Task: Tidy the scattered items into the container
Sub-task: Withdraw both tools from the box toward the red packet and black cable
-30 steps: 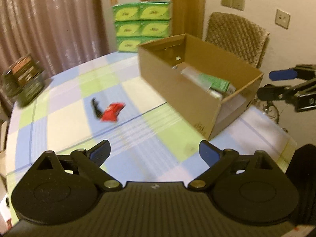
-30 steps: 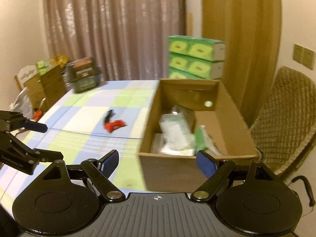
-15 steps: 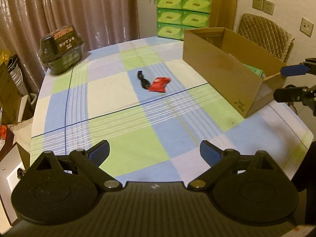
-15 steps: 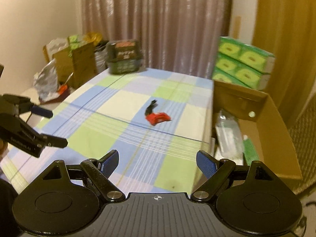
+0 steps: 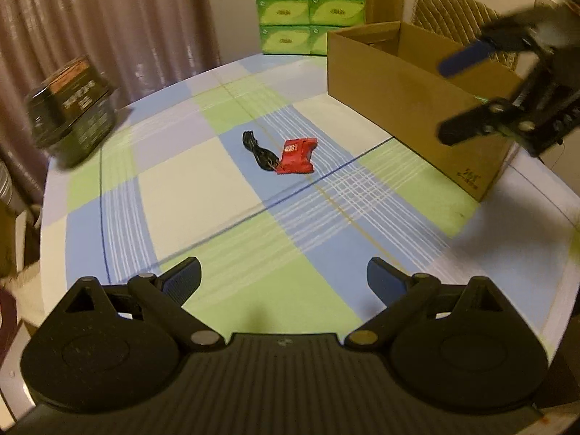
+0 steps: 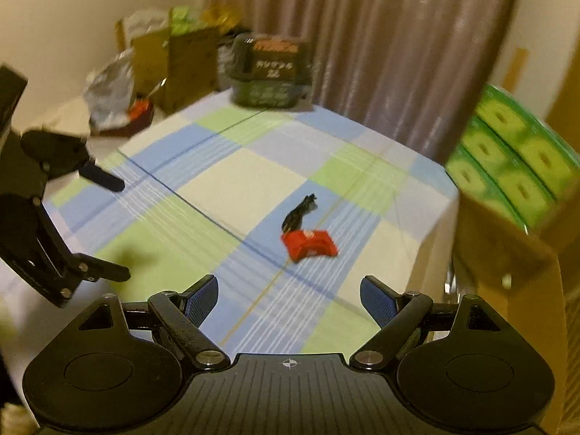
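On the checked tabletop (image 5: pixel 203 188), a red packet (image 5: pixel 297 156) lay beside a black cord (image 5: pixel 258 149), well ahead of both wide-open, empty tools: left tool (image 5: pixel 283 277), right tool (image 6: pixel 289 300).

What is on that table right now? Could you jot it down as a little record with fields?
table cover: checked cloth in blue, green and cream
loose items: red packet with a black cord lying beside it, mid-table
container: open cardboard box at the table's edge
other things: dark basket at the far corner; green tissue boxes stacked behind
left gripper: open, empty
right gripper: open, empty
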